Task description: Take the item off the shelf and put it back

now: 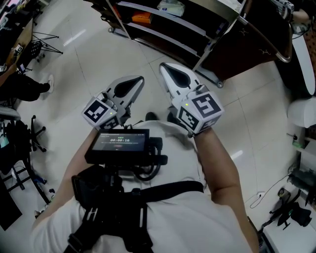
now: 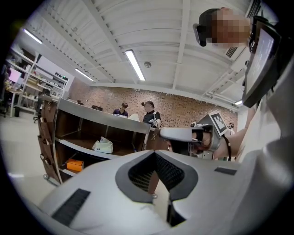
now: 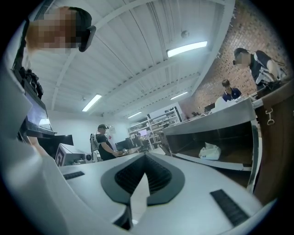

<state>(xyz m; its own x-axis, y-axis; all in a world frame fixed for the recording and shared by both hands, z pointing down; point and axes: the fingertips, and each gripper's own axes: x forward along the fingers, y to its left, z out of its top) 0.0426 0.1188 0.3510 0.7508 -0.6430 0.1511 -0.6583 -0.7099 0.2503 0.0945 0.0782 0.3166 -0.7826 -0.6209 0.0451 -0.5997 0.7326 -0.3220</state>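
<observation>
A dark open shelf unit [image 1: 168,40] stands ahead of me on castors. A white bag [image 1: 171,7] lies on one board and an orange box [image 1: 142,19] on a lower one. My left gripper [image 1: 140,79] and right gripper [image 1: 164,67] are held side by side at chest height, short of the shelf, both shut and empty. In the left gripper view the left gripper [image 2: 154,153] points toward the white bag [image 2: 103,146] and orange box [image 2: 74,164], with the right gripper [image 2: 179,134] beside it. The right gripper [image 3: 146,156] has the white bag [image 3: 209,150] off to its right.
A small screen [image 1: 118,143] is strapped to my chest. Chairs and a tripod [image 1: 34,47] stand at the left, white equipment [image 1: 302,111] at the right. People [image 2: 121,110] sit behind the shelf's counter; another person [image 3: 104,142] stands by desks. Pale tiled floor [image 1: 89,54] lies before the shelf.
</observation>
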